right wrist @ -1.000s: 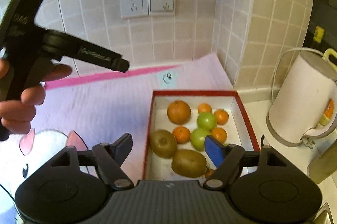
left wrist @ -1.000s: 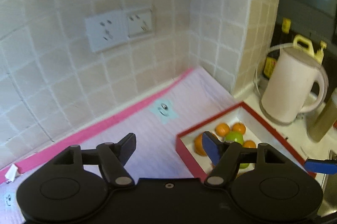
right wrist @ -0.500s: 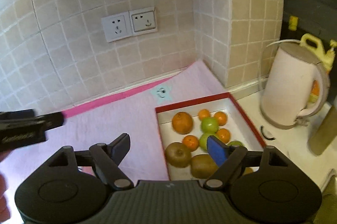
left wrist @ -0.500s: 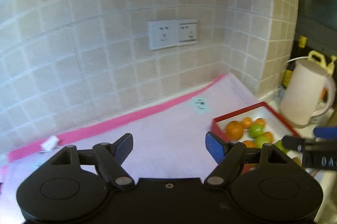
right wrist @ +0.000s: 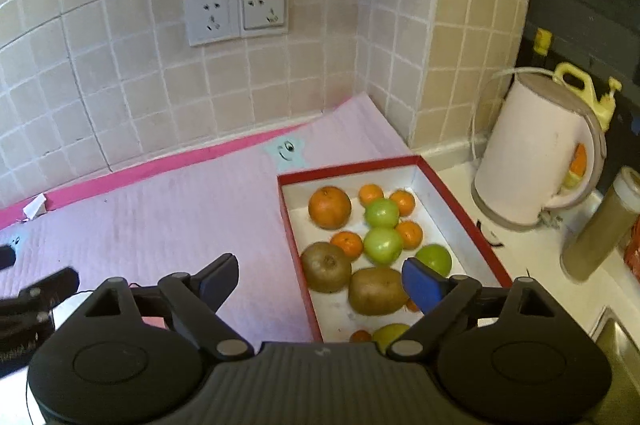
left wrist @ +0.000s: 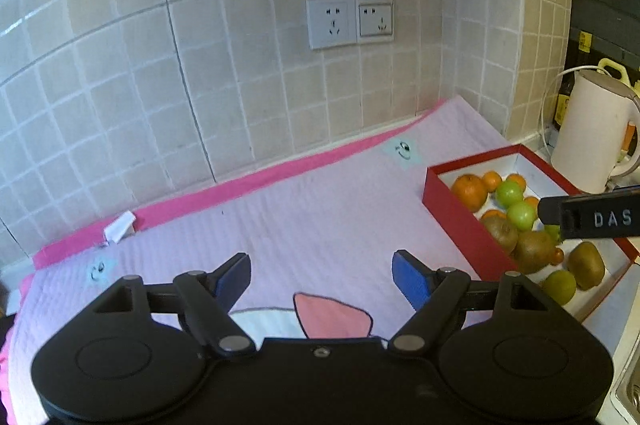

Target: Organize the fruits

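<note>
A red box (right wrist: pixel 295 245) with a white inside sits on the right part of a pink mat (right wrist: pixel 180 209). It holds a large orange (right wrist: pixel 329 207), several small tangerines, green apples (right wrist: pixel 383 245) and brown kiwis (right wrist: pixel 326 267). My right gripper (right wrist: pixel 320 277) hovers over the box's near left wall, its jaws opening, nothing between them. My left gripper (left wrist: pixel 322 277) hangs over the bare mat (left wrist: pixel 320 217) left of the box (left wrist: pixel 452 209), jaws also opening and empty. One black finger (left wrist: pixel 592 219) of the right gripper crosses the fruit in the left wrist view.
A pale kettle (right wrist: pixel 536 153) stands right of the box beside a yellow jug (right wrist: pixel 588 97) and a brownish bottle (right wrist: pixel 596 233). Tiled walls meet in a corner behind the mat, with two sockets (right wrist: pixel 236 15). A sink corner (right wrist: pixel 616 329) shows at the lower right.
The left gripper has swung leftward off the box to over the mat, and the box now sits at its right edge. Both grippers' jaws stand wider. The right view tilted slightly.
</note>
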### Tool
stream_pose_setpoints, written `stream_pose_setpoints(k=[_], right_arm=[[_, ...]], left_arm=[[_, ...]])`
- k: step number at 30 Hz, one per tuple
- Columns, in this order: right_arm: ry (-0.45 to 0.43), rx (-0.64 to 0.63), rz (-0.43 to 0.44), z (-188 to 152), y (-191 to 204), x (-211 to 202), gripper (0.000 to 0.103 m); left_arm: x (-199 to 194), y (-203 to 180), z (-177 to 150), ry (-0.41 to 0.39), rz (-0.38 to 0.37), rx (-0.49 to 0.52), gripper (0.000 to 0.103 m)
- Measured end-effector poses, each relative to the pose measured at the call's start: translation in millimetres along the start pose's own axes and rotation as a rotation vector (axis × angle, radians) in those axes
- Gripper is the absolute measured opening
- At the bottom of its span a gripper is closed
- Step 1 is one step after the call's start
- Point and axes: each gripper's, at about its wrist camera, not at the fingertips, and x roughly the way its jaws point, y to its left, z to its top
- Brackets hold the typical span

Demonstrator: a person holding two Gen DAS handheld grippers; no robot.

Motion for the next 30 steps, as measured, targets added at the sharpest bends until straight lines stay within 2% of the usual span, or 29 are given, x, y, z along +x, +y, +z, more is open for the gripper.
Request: stream_pose_setpoints(k=[8, 23, 26, 30], right_arm=[[0.056, 0.003, -0.005, -7.6, 3.6, 13.1, 0.091], [0.068, 0.009, 0.005, -8.5, -0.3, 16.1, 0.091], [0.068, 0.009, 0.006, -8.0, -2.1, 16.5, 0.091], [0.069, 0.011, 0.006, -7.3, -3.7, 16.8, 0.091]], left_arm=[[2.2, 4.0, -11.8, 0.023, 0.014, -0.022, 0.093], [5.5, -0.3, -9.3, 0.04, 0.004, -0.025, 0.093], [6.1, 0.7, -7.7, 0.043, -0.018, -0.027, 0.093], [5.0, -3.9, -7.1, 0.037, -0.004, -0.014, 0.093]])
